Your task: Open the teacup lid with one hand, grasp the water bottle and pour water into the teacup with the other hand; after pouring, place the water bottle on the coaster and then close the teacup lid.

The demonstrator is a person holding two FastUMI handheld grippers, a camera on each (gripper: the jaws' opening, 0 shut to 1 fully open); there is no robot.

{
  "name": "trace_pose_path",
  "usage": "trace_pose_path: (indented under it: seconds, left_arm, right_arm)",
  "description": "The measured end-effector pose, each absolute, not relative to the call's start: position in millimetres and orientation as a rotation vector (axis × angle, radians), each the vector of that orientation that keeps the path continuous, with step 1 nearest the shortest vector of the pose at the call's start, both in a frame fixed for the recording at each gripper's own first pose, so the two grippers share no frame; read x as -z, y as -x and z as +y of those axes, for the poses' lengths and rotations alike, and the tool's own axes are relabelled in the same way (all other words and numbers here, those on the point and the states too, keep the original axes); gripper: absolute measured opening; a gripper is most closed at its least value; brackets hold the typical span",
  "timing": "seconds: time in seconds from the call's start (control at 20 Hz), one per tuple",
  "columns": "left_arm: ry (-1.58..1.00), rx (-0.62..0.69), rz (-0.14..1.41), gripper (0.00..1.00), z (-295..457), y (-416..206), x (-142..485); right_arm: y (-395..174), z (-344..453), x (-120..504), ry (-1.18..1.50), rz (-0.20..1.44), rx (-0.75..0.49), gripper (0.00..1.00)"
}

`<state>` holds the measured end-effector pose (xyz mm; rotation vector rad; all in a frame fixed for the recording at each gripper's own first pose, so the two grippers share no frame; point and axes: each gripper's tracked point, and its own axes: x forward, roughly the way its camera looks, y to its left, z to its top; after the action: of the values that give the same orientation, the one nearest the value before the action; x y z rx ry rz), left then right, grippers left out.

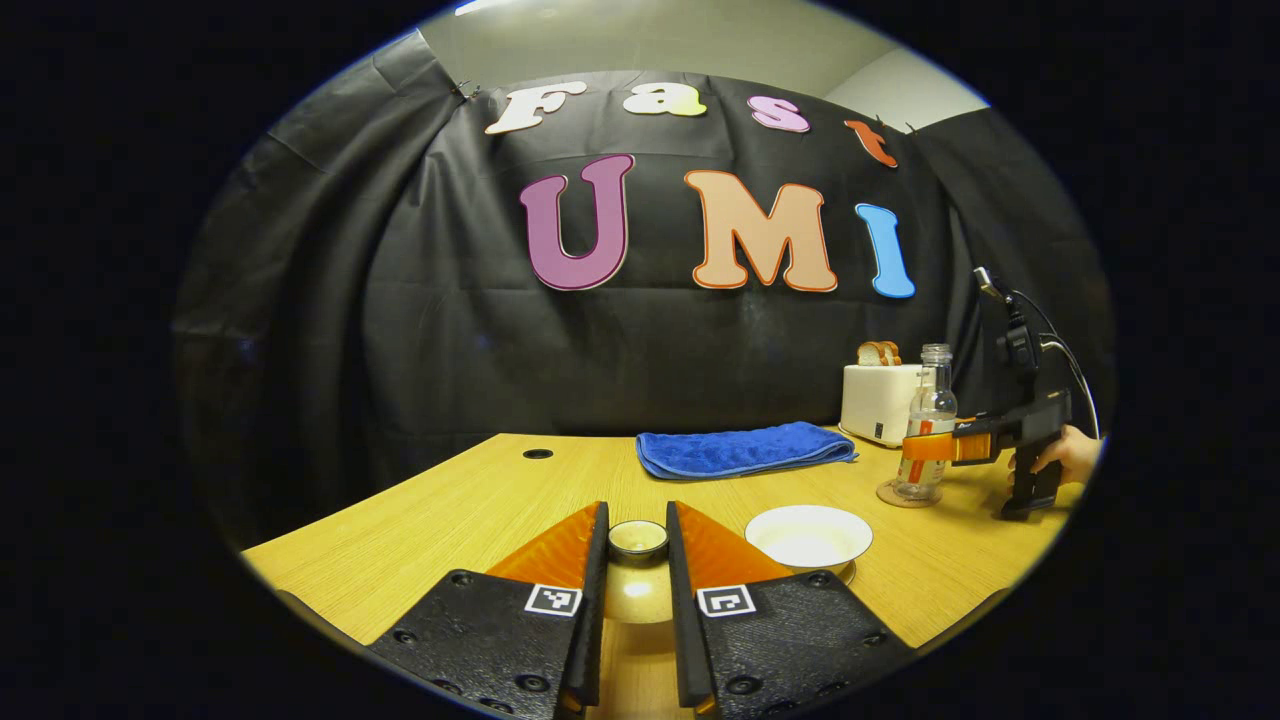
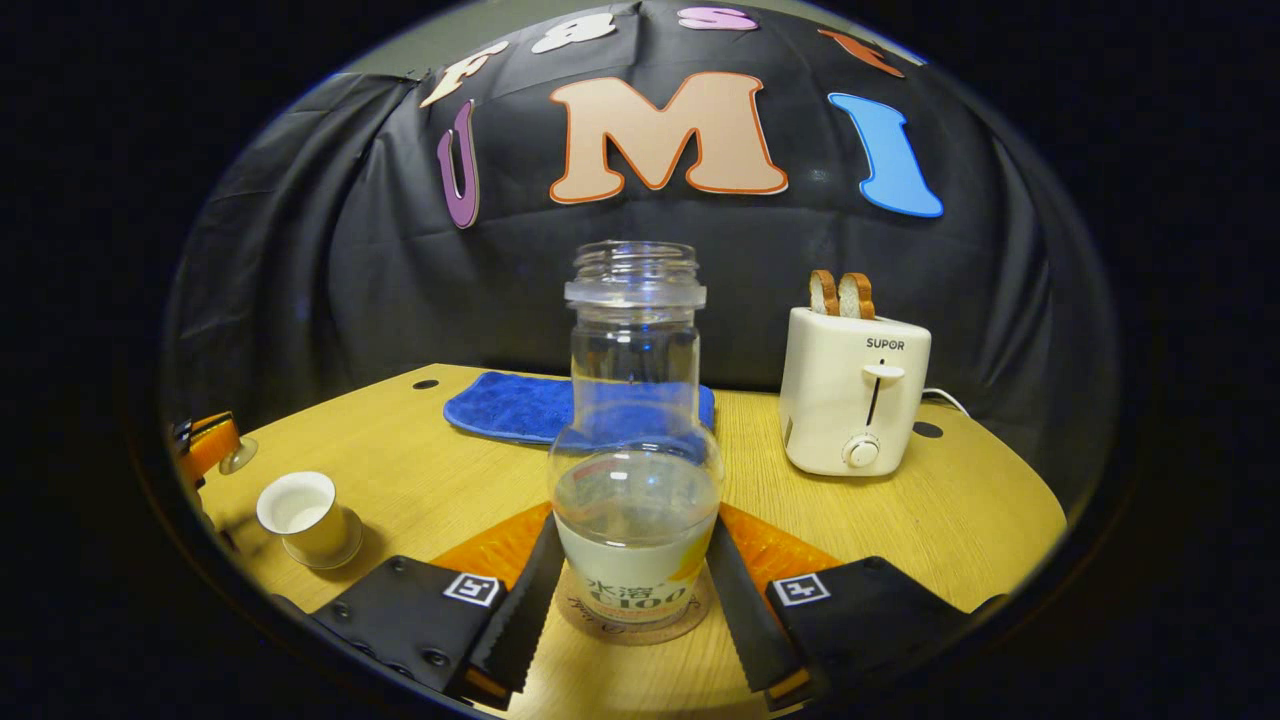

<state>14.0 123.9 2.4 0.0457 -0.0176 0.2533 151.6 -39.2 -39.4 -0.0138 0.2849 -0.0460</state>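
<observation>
My left gripper (image 1: 637, 512) is shut on the knob of the beige teacup lid (image 1: 638, 540) and holds it above the table. The open teacup (image 1: 808, 537), white inside, stands just right of it on a saucer. In the right gripper view the clear water bottle (image 2: 635, 450), uncapped and part full, stands upright on the round coaster (image 2: 630, 612). My right gripper (image 2: 635, 525) is shut on the bottle's lower body. The teacup (image 2: 305, 515) sits at the far left, with the left gripper (image 2: 205, 445) and lid (image 2: 238, 460) beyond it.
A folded blue towel (image 1: 745, 448) lies at the back of the wooden table (image 1: 450, 520). A white toaster (image 2: 855, 390) with two bread slices stands at the back right. A hand (image 1: 1070, 455) holds the right gripper (image 1: 935, 447) near the table's right edge.
</observation>
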Motion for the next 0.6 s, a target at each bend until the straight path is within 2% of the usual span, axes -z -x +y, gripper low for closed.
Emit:
trace_pose_path:
  seconds: [0.05,0.1,0.25,0.3,0.35,0.6]
  left_arm:
    - [-0.046,-0.253,-0.018,0.28,124,-15,-3]
    - [-0.046,-0.253,-0.018,0.27,123,-14,-3]
    - [-0.046,-0.25,-0.018,0.27,124,-15,-4]
    - [-0.046,-0.25,-0.017,0.27,123,-16,-4]
    - [-0.046,-0.247,-0.016,0.27,123,-16,-3]
    - [-0.047,-0.24,-0.013,0.28,122,-18,-4]
  right_arm:
    - [-152,-39,38,0.012,0.283,0.047,0.83]
    - [-149,-38,37,0.008,0.28,0.044,0.88]
    - [-144,-43,36,0.014,0.275,0.063,0.89]
    - [-141,-44,36,0.013,0.268,0.065,0.84]
    - [-138,-44,36,0.008,0.264,0.065,0.89]
    - [-123,-44,36,0.008,0.249,0.058,0.89]
